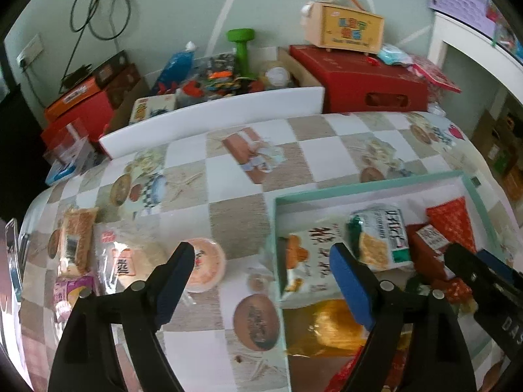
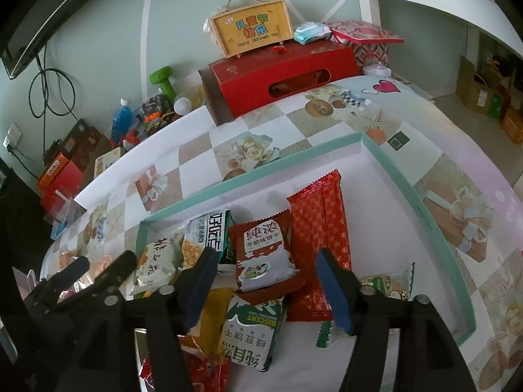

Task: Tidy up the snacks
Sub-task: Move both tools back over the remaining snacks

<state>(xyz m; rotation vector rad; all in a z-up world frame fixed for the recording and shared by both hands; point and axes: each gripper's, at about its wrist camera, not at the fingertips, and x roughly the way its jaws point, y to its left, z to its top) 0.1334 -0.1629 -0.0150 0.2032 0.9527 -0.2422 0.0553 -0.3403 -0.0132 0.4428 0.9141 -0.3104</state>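
Plainly a table draped in a checked oilcloth printed with flowers and gift parcels (image 1: 235, 215), bearing a shallow white cardboard box with a mint-green rim (image 2: 385, 160) toward the right.

Left gripper (image 1: 264, 271): blue-padded jaws spread wide, nothing between them, hanging above the cloth at the box's left wall. Beneath and left of it, outside the box, a round pink-lidded snack cup (image 1: 206, 264), a clear packet with a red label (image 1: 119, 261) just beside the cup, and a long tan wafer bar (image 1: 76, 241) farther left.

Right gripper (image 2: 266, 274): jaws likewise apart, clamped on nothing, poised over the box with a brown milk-biscuit packet bearing a white label (image 2: 264, 254) lying loose between the pads; contact with either pad cannot be told.

Inside the box, piled at the near left end: a red foil wrapper with a fine gold pattern (image 2: 318, 228) touching the brown packet's right side, a green-and-white biscuit pack (image 2: 253, 333) partly under its near edge, a white-and-green cracker pouch (image 2: 209, 232) to its left, a pale pouch with black brush lettering (image 1: 307, 254) against the left wall, and a yellow bag (image 1: 327, 326) nearer the camera. Far right half of the box floor bare.
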